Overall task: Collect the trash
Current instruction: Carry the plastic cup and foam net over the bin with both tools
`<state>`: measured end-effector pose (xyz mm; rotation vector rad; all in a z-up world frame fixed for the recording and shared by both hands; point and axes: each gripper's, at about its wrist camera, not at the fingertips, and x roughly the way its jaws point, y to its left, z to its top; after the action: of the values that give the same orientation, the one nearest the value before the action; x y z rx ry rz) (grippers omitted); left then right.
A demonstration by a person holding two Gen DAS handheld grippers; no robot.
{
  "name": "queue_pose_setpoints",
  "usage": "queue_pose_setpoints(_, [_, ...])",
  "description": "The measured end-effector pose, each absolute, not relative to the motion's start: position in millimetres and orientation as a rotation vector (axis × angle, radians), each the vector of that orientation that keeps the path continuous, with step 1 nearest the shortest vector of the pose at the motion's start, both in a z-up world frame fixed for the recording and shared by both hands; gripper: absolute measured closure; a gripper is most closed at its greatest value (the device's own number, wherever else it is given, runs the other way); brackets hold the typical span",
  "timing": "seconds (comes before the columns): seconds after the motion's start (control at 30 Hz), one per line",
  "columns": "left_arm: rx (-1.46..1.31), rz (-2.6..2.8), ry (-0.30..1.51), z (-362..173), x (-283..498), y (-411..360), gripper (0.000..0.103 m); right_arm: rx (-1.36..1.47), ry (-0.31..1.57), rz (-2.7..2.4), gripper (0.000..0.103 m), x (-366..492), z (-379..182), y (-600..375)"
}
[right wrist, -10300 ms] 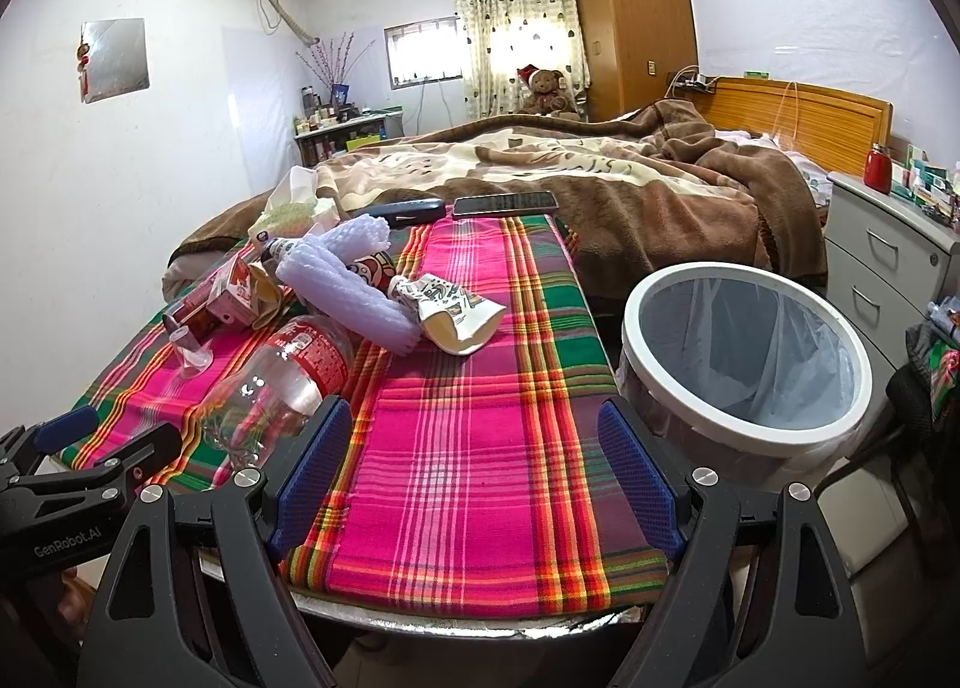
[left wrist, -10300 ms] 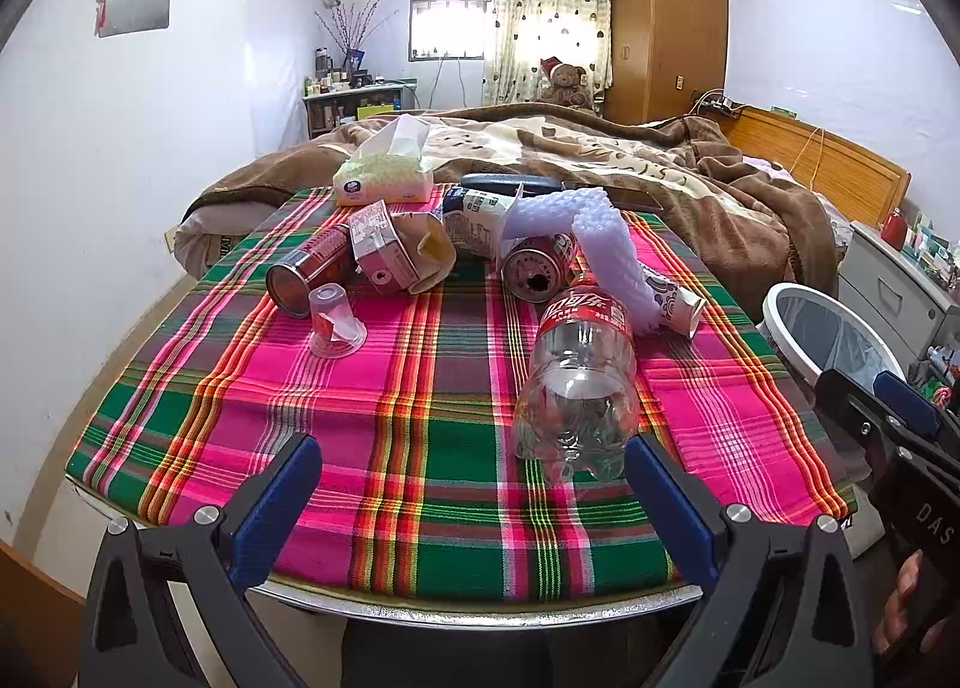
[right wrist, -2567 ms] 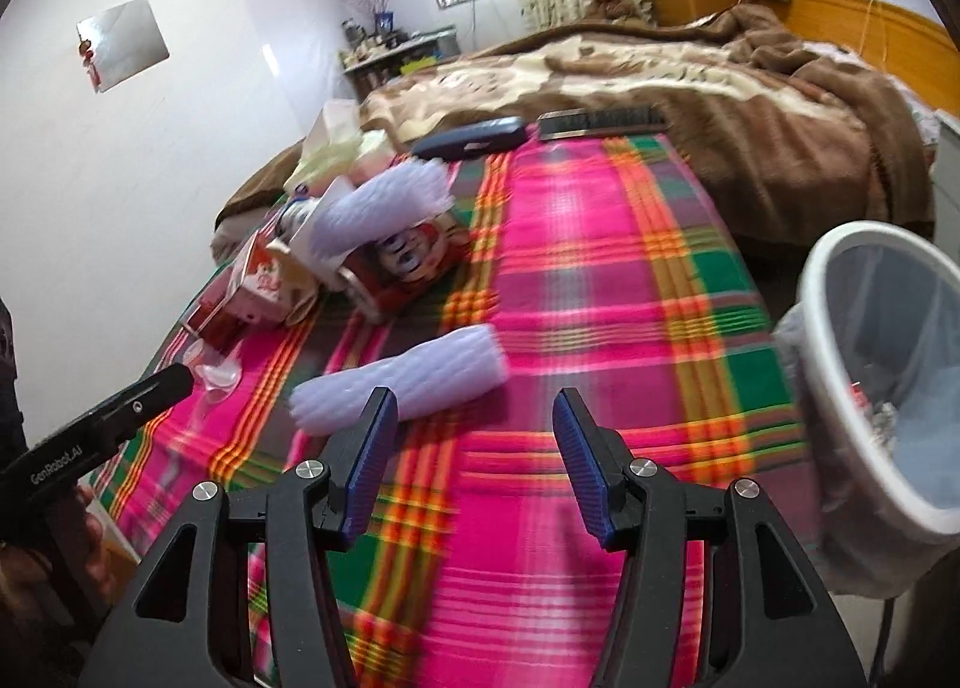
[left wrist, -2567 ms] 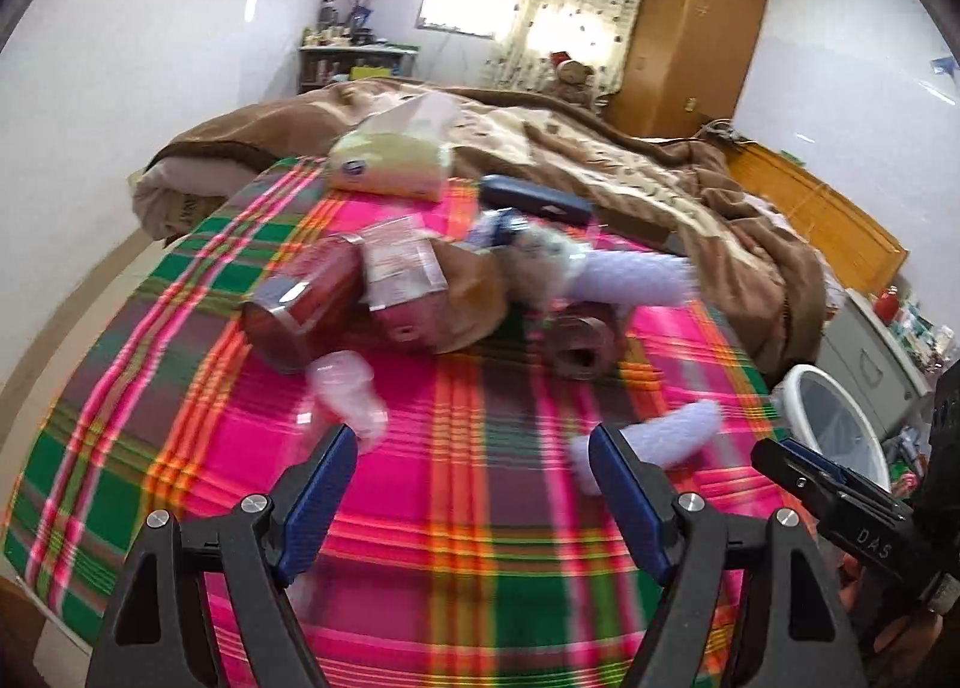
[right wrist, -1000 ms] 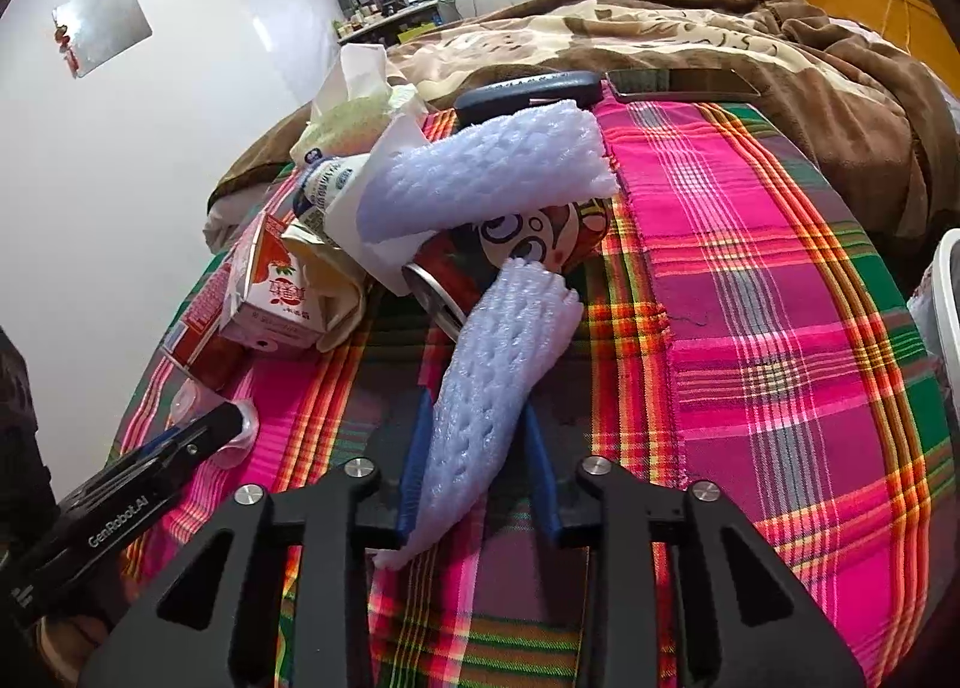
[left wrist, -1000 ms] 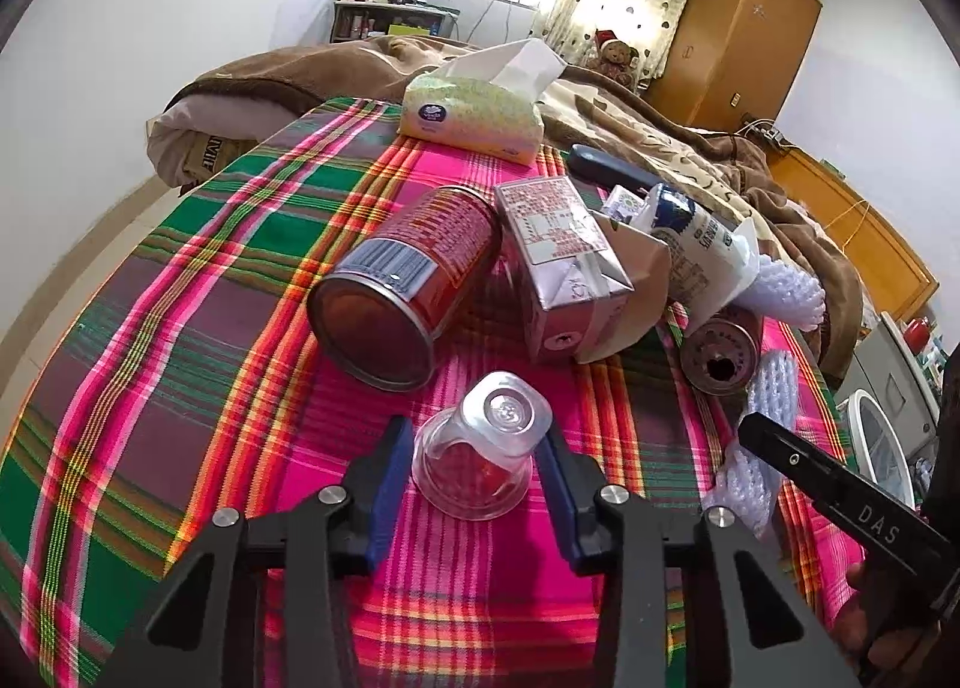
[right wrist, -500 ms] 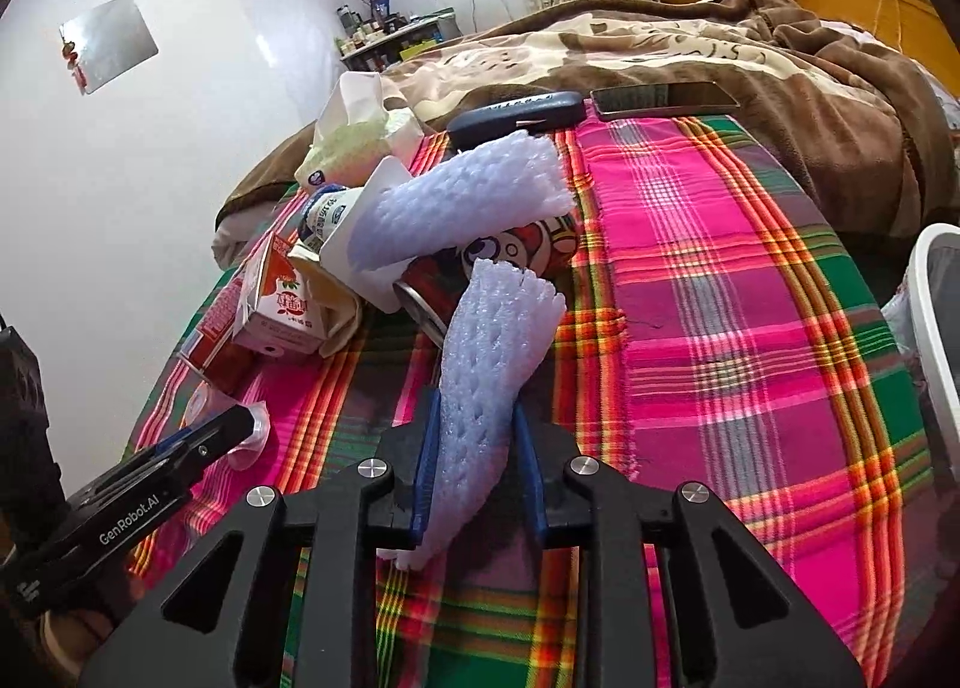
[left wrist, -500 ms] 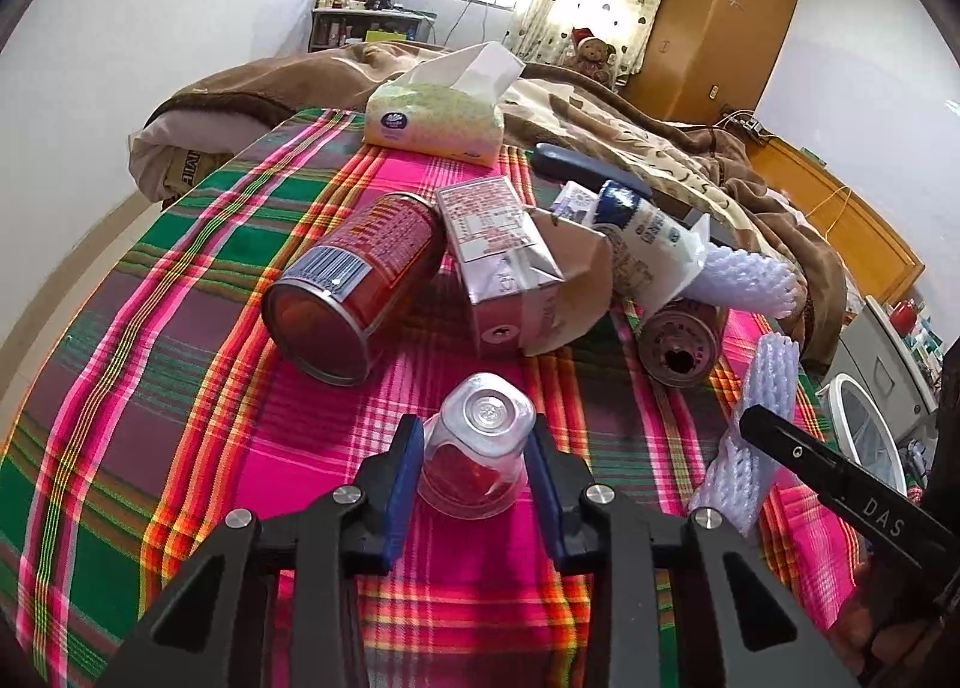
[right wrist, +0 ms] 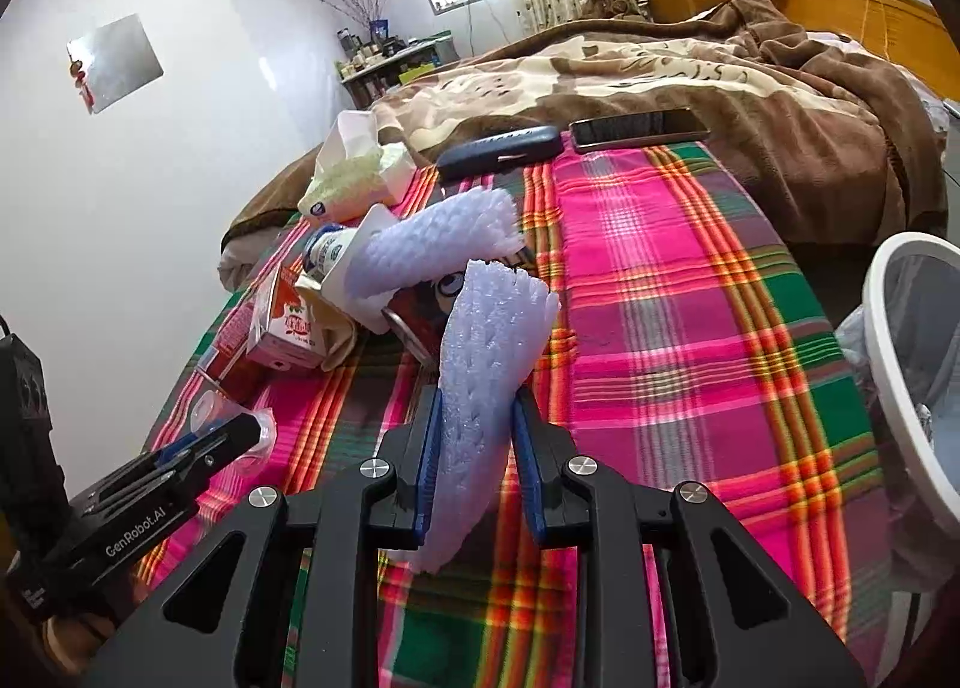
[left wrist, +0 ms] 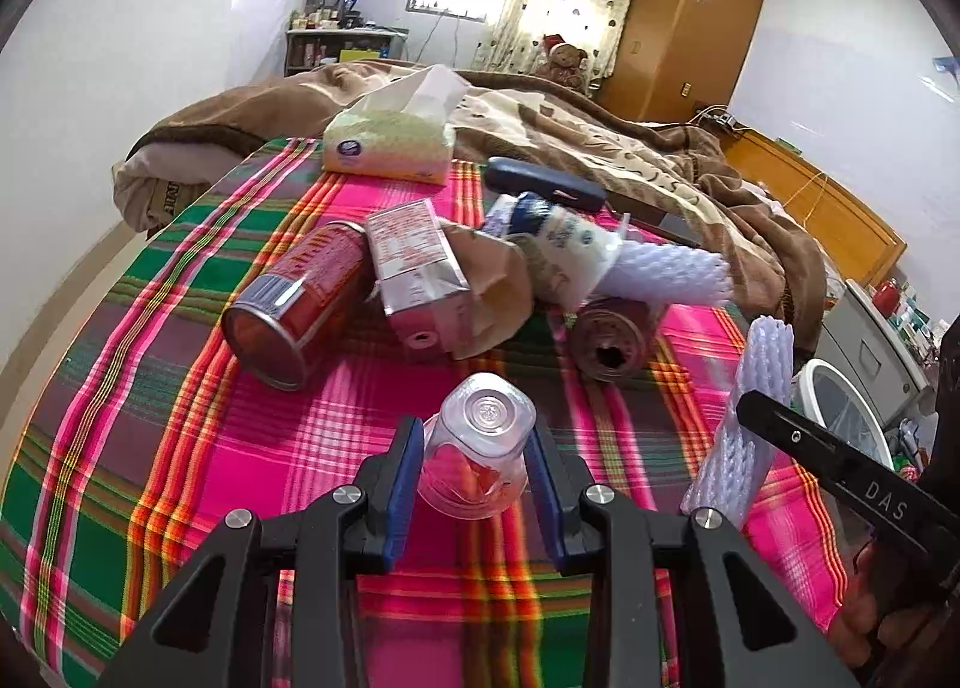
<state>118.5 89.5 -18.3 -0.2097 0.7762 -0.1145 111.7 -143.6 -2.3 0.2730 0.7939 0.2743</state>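
Note:
My left gripper is shut on a clear plastic cup, held upside down just above the plaid tablecloth. My right gripper is shut on a pale purple foam net sleeve, lifted off the cloth; the sleeve also shows in the left wrist view. Trash lies in a heap: a red can, a pink drink carton, a white bottle, a second foam sleeve and a brown can. The white trash bin stands at the table's right edge.
A tissue pack, a dark blue case and a phone lie at the far end of the table. A bed with a brown blanket is behind. A grey drawer unit stands beyond the bin.
Both grippers have closed on their items and risen: the left lifted the cup and pulled back, the right raised the foam sleeve off the cloth.

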Motion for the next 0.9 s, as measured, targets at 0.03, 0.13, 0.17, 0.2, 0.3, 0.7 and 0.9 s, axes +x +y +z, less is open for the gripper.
queue_pose_setpoints(0.03, [-0.208,-0.118,0.776,-17.5,118.4,86.9,0.068,0.276,0.79,0.27,0.079,110.8,-1.1,-146.4])
queue_pose_setpoints(0.13, [-0.197,-0.131,0.769,-12.4,115.6,77.4,0.068,0.279,0.782,0.261,0.079,108.0,1.0,-152.2])
queue_pose_setpoints(0.17, [-0.195,-0.135,0.765,-10.8,114.8,74.2,0.068,0.28,0.78,0.258,0.079,107.3,1.1,-152.8])
queue_pose_setpoints(0.2, [-0.192,-0.139,0.763,-9.8,114.5,71.1,0.068,0.281,0.778,0.257,0.079,106.3,1.6,-155.3])
queue_pose_setpoints(0.3, [-0.178,-0.157,0.759,-5.3,113.1,60.0,0.068,0.285,0.77,0.248,0.079,103.9,3.8,-163.4])
queue_pose_setpoints(0.7, [-0.122,-0.259,0.741,12.3,110.1,-0.3,0.068,0.317,0.734,0.182,0.079,93.6,14.4,-215.5])
queue_pose_setpoints(0.9, [-0.091,-0.323,0.735,18.4,114.3,-36.5,0.068,0.325,0.715,0.129,0.079,85.2,18.0,-244.8])
